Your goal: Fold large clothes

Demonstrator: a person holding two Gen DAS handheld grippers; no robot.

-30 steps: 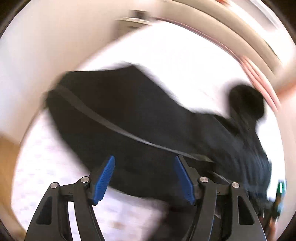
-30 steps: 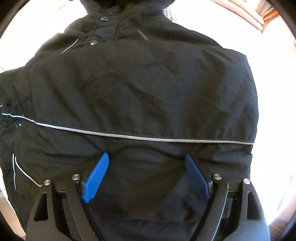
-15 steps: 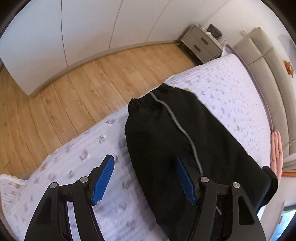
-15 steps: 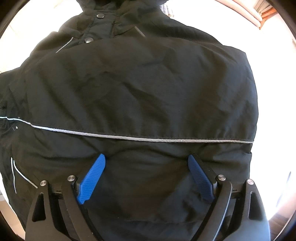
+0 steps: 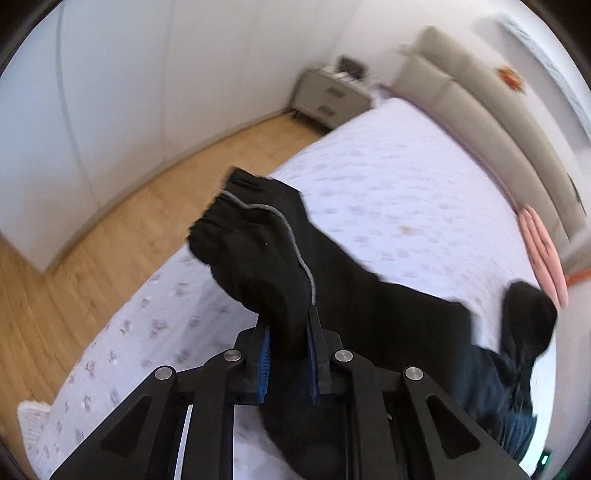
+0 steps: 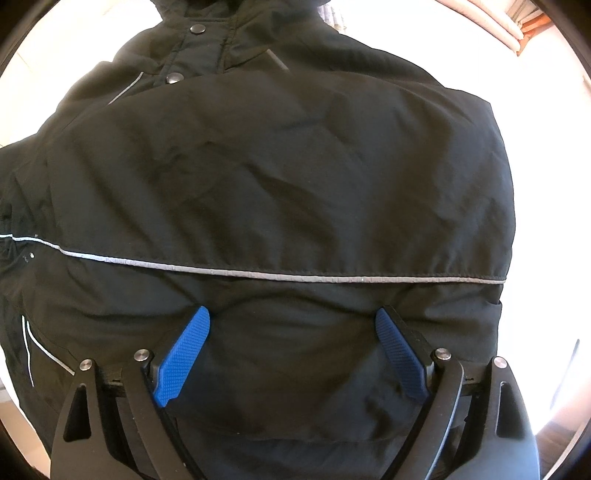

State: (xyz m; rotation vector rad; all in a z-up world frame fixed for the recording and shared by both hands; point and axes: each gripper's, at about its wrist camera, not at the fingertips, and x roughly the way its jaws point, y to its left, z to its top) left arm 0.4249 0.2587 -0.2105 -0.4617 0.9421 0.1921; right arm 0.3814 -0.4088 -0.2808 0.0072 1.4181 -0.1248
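Observation:
A large black jacket (image 6: 280,177) with grey reflective piping lies spread on the bed. In the left wrist view my left gripper (image 5: 287,325) is shut on the jacket's sleeve (image 5: 258,254) and holds it raised above the bed, the elastic cuff (image 5: 225,206) pointing away. The rest of the jacket (image 5: 406,332) trails to the right. In the right wrist view my right gripper (image 6: 293,350) is open, its blue pads (image 6: 184,354) resting on the jacket's body just below the piping line (image 6: 295,277). The snap-button collar (image 6: 195,29) is at the top.
The bed (image 5: 406,192) has a white floral quilt. A beige headboard (image 5: 491,110) stands at the far right, with a pink folded item (image 5: 543,251) near it. A grey nightstand (image 5: 332,96), white wardrobe doors (image 5: 110,92) and wooden floor (image 5: 110,236) lie to the left.
My left gripper has closed on the sleeve, which lay flat half a second ago, and lifted it. My right gripper stays open on the jacket, almost unmoved.

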